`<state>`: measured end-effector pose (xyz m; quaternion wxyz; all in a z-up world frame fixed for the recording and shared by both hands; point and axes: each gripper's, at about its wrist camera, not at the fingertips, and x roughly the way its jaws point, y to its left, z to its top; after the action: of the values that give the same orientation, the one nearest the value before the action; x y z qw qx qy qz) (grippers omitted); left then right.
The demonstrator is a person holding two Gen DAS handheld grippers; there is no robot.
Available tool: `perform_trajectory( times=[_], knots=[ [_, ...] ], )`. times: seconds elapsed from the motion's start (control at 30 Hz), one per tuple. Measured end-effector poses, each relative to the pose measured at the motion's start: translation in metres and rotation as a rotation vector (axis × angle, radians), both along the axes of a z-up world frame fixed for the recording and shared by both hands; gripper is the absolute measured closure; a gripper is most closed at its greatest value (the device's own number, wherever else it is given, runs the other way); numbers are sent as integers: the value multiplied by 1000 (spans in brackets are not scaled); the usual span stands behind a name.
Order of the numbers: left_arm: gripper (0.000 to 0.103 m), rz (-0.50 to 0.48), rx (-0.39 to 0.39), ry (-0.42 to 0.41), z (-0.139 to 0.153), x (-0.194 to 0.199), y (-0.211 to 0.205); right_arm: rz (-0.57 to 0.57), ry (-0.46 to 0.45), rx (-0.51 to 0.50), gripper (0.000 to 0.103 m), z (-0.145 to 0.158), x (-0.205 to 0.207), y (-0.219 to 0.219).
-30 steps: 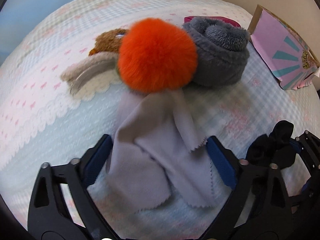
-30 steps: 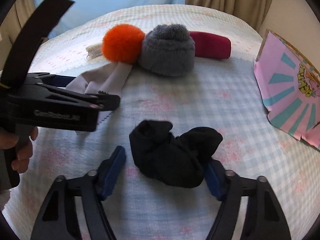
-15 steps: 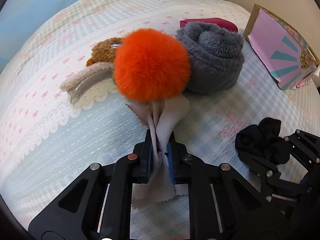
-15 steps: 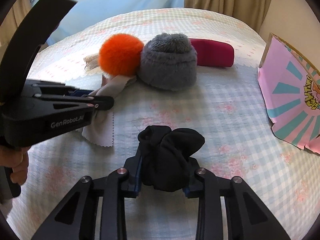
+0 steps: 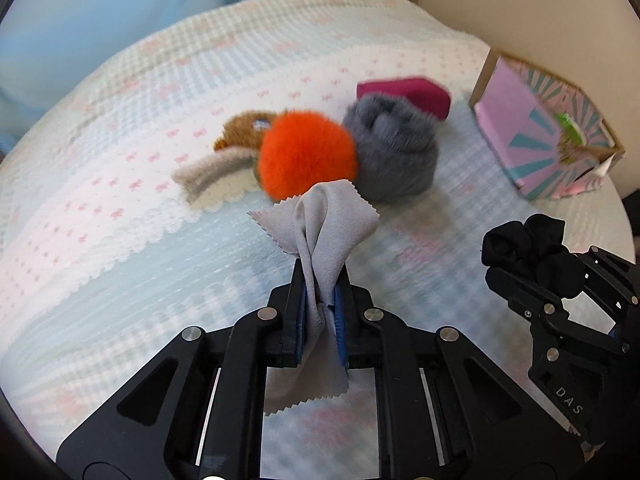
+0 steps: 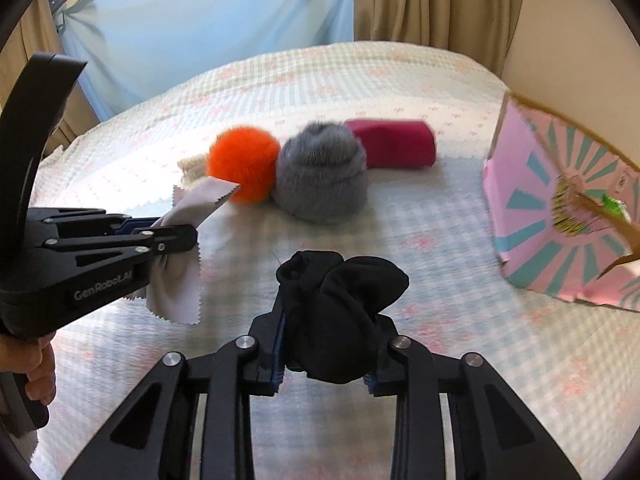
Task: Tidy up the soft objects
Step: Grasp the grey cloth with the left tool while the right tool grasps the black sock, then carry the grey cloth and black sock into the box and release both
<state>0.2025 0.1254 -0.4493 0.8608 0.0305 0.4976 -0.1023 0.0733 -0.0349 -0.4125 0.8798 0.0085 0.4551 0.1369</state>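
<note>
My left gripper [image 5: 320, 320] is shut on a pale grey cloth [image 5: 324, 232] with zigzag edges, which hangs clear of the bed. From the right wrist view the same cloth [image 6: 180, 280] dangles from the left gripper [image 6: 176, 240]. My right gripper [image 6: 324, 356] is shut on a bunched black sock [image 6: 340, 312], lifted above the bed; it also shows at the right of the left wrist view, black sock [image 5: 524, 248]. Behind lie an orange pompom [image 5: 306, 156], a grey furry hat [image 5: 394, 152], a maroon pouch [image 6: 394, 144] and a brown plush [image 5: 244, 130].
A pink and teal cardboard box [image 6: 560, 216] stands open at the right on the checked bedspread [image 6: 420, 248]. A beige fuzzy piece [image 5: 212, 168] lies left of the pompom. Curtains [image 6: 432, 0] hang beyond the bed. A hand [image 6: 36, 364] grips the left tool.
Both grippers went from open around their items to shut on them, then rose. The cloth and the sock have left the bedspread and the pile looks farther away.
</note>
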Motion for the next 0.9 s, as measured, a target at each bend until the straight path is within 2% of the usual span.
perform_trajectory(
  times=[0.17,0.33,0.5,0.7,0.9],
  knots=[
    [93,16,-12,-42,59,-14,-5,-19,-26,9,76,50,-9,-16],
    [93,37,-46,-89,122,-25,-15,-53,-63,17,76,118,-16,-37],
    [93,16,-53,-152,188,-30,-40,-99,-86,2,76,178,-25,-61],
    [93,-3,-94,-188,242,-24,-81,-160,-137,4,76,240,-23,-108],
    [93,9,-114,-188,273,-7,-135,-221,-131,35,76,272,-3,-171]
  ],
)
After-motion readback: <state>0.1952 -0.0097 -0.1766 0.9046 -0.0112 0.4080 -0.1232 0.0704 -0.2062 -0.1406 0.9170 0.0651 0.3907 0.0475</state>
